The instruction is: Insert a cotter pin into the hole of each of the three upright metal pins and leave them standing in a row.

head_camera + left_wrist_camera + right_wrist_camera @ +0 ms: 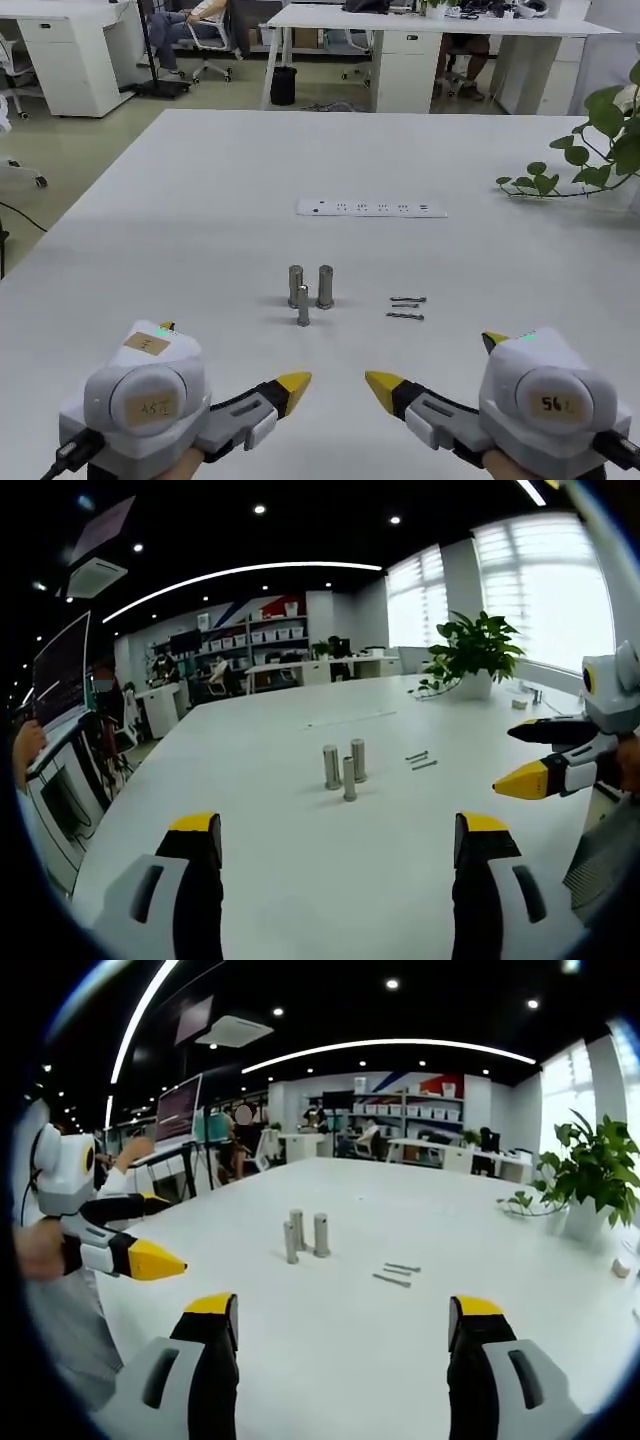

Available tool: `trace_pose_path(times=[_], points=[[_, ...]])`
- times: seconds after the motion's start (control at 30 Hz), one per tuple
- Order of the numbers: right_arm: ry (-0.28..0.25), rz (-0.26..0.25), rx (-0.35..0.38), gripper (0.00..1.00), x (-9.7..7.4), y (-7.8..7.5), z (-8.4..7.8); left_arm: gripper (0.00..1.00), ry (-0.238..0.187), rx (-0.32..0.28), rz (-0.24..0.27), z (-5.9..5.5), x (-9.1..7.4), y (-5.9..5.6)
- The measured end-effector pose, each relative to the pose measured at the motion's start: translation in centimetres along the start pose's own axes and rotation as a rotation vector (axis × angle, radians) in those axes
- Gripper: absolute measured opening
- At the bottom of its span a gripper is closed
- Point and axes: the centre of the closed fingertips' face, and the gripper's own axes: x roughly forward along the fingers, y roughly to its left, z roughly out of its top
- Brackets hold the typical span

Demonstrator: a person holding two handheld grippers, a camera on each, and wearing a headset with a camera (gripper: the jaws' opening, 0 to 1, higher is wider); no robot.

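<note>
– Jaws on our left gripper (pixel 230 353) and right gripper (pixel 437 361) stand spread wide, holding nothing, at the near edge of the table (pixel 150 220).
– We see three metal pins (pixel 303 306) upright mid-table, bunched; cotter pins (pixel 405 316) lie just right of them.
– Their holes are too small for us to make out.
– Our head view puts a power strip (pixel 371 208) beyond them.

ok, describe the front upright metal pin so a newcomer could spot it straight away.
On the white workbench, find the white power strip lying mid-table. Nearer the person from it, left of the small cotter pins, two grey metal pins stand side by side. The front pin stands alone just ahead of that pair, closest to the person, and looks slimmer than either.
</note>
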Motion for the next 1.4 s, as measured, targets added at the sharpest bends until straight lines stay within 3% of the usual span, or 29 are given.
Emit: trace_pose_path(times=[0.33, 0.43, 0.67, 0.77, 0.87, 1.03, 1.07, 1.1, 1.2, 1.4], points=[[0.020, -0.005, -0.005, 0.80, 0.0, -0.1, -0.2, 0.98, -0.006, -0.007, -0.013, 0.4, -0.1, 0.0], [0.022, -0.010, 0.008, 0.78, 0.0, -0.3, -0.1, 0.92, 0.008, -0.073, -0.022, 0.3, -0.2, 0.3], [0.027, -0.014, 0.013, 0.74, 0.0, -0.4, 0.4, 0.82, -0.023, -0.033, -0.038, 1.4, 0.1, 0.8], [0.038, -0.014, 0.018, 0.73, 0.0, -0.5, 0.4, 0.79, -0.029, -0.026, -0.049, 1.6, 0.7, 1.3], [0.048, -0.008, 0.020, 0.71, 0.0, -0.5, 0.3, 0.75, 0.000, -0.006, -0.064, 1.1, 1.3, 1.4], [0.081, 0.017, 0.014, 0.68, 0.0, -0.4, -0.1, 0.65, -0.019, 0.018, -0.110, 1.3, 2.5, 1.1], [0.086, 0.019, 0.011, 0.67, 0.0, -0.4, -0.2, 0.63, 0.041, 0.059, -0.125, 0.5, 2.8, 0.9], [0.091, 0.026, 0.014, 0.67, 0.0, -0.4, -0.2, 0.62, 0.061, 0.079, -0.130, 0.3, 3.2, 0.9], [0.106, 0.041, 0.025, 0.65, 0.0, -0.4, -0.3, 0.58, 0.017, 0.068, -0.157, 1.0, 4.5, 0.6], [0.134, 0.067, 0.046, 0.63, 0.2, -0.4, -0.4, 0.53, 0.042, 0.107, -0.206, 0.8, 6.9, -0.3]])
